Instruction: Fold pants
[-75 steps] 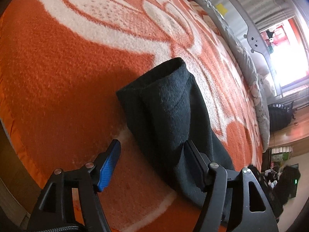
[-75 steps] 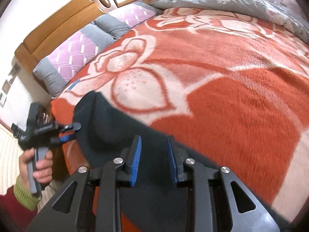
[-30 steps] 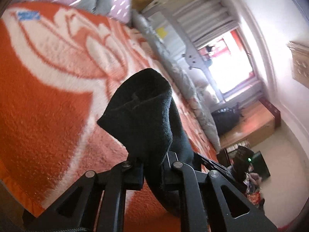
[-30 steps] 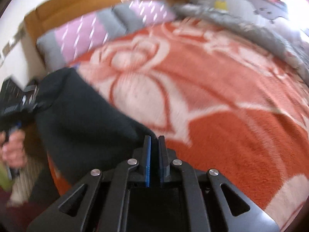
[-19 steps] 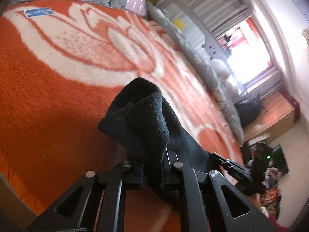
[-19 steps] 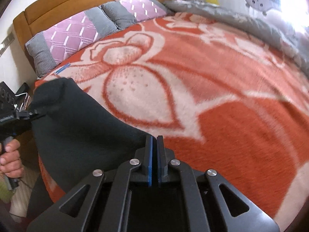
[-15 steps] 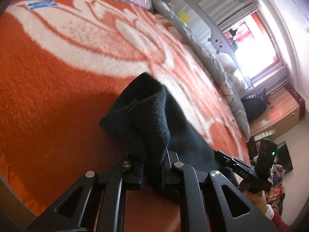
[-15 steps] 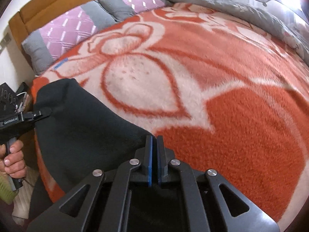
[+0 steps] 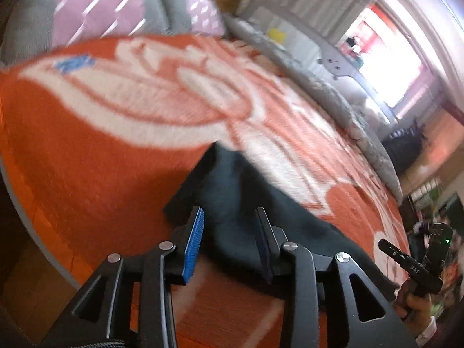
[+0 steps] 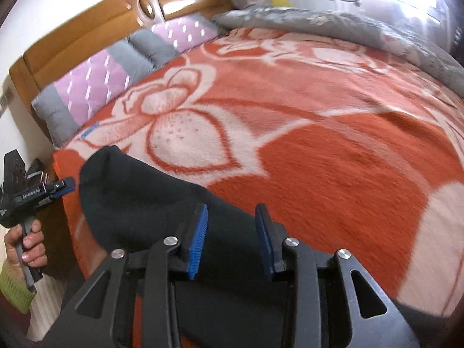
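Note:
The dark pants lie folded in a band along the near edge of the orange blanket. My left gripper hovers over one end of them with its jaws opening; the fabric lies below and between the blue pads, which do not press on it. My right gripper is over the other end of the pants, its jaws also opening and free of the cloth. Each gripper shows in the other's view: the right gripper in a hand, the left gripper just beside the pants' rounded end.
Purple and grey pillows rest against a wooden headboard. A grey quilt is bunched along the bed's far side under a bright window. The bed's edge drops off at the near left.
Both grippers were shut on the pants and held them off the bed. Both have opened, and the pants now lie flat on the blanket.

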`<state>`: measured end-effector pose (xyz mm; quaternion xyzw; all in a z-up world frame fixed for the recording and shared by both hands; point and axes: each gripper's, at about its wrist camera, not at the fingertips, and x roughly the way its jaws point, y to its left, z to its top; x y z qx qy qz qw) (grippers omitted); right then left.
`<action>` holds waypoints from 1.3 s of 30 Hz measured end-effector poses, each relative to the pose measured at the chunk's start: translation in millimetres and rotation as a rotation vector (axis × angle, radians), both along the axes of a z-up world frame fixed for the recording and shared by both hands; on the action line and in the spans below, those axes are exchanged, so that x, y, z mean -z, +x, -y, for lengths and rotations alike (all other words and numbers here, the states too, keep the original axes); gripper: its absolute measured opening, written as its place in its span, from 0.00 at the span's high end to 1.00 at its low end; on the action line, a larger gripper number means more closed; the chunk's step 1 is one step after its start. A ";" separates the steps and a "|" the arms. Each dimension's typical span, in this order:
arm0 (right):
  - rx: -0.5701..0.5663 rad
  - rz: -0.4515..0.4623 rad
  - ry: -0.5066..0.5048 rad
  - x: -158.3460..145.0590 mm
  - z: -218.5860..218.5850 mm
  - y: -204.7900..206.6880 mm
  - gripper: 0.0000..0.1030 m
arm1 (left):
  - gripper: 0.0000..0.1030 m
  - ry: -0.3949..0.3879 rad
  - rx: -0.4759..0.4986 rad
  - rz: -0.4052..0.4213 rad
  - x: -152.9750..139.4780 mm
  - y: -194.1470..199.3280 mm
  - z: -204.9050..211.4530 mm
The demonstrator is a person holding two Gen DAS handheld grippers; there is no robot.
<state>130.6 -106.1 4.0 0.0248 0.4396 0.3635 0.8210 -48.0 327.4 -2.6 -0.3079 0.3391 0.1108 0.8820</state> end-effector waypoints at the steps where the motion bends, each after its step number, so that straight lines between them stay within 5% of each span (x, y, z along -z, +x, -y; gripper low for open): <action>1: 0.017 -0.002 0.006 -1.3 12.0 -4.6 0.65 | 0.65 0.017 0.030 0.013 -7.9 2.7 6.7; 9: 0.185 -0.062 0.008 9.7 103.7 -41.1 0.65 | 0.64 0.132 0.421 0.040 -36.0 35.0 111.2; 19: 0.403 -0.151 0.032 30.8 200.5 -81.8 0.65 | 0.64 0.317 0.952 -0.041 -16.8 55.7 266.2; 39: 0.655 -0.278 0.152 67.4 282.5 -94.9 0.65 | 0.58 0.399 1.329 -0.132 10.3 77.7 402.2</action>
